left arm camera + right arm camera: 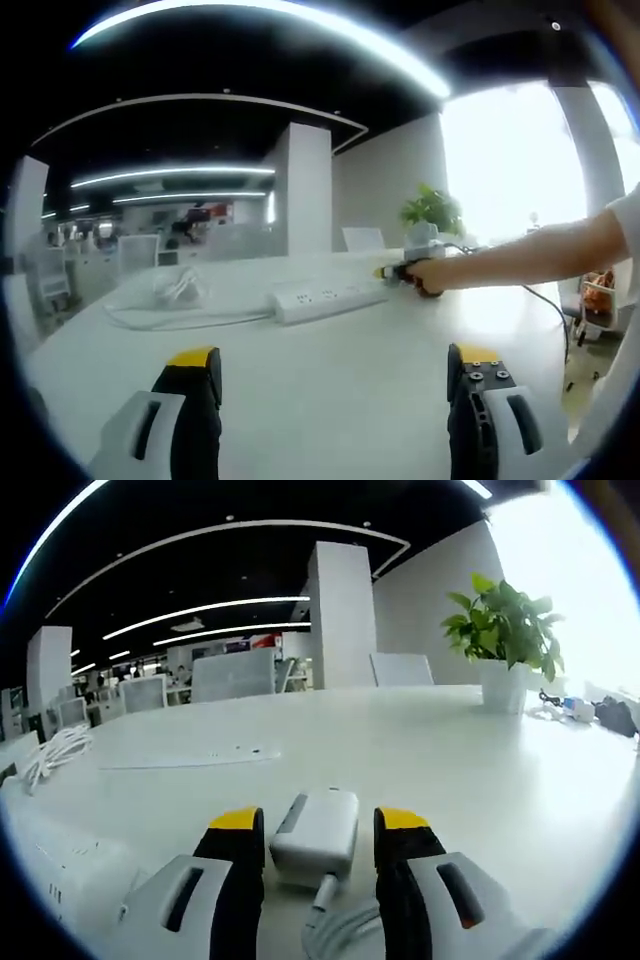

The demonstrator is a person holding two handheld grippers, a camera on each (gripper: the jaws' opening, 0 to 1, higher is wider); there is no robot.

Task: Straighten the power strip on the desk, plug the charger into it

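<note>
Smooth white plastics on a pale, faintly glossy surface

The surface (420, 750) looks smooth and satin-white, catching soft window glare near the power strip (325, 297), whose casing reads as smooth white plastic. The charger (316, 832) is a block of smooth, slightly glossy white plastic with a rubbery-looking white cord at its near end. The left hand-held gripper (335, 385) has matt black jaws with yellow tips and pale grey plastic shells; the right hand-held gripper (318, 842) shows the same finishes either side of the charger. Left of the power strip, a coiled white cable (175, 288) looks smooth-sheathed. Beyond the charger, the potted plant (505, 640) stands in a plain matt white pot.
</note>
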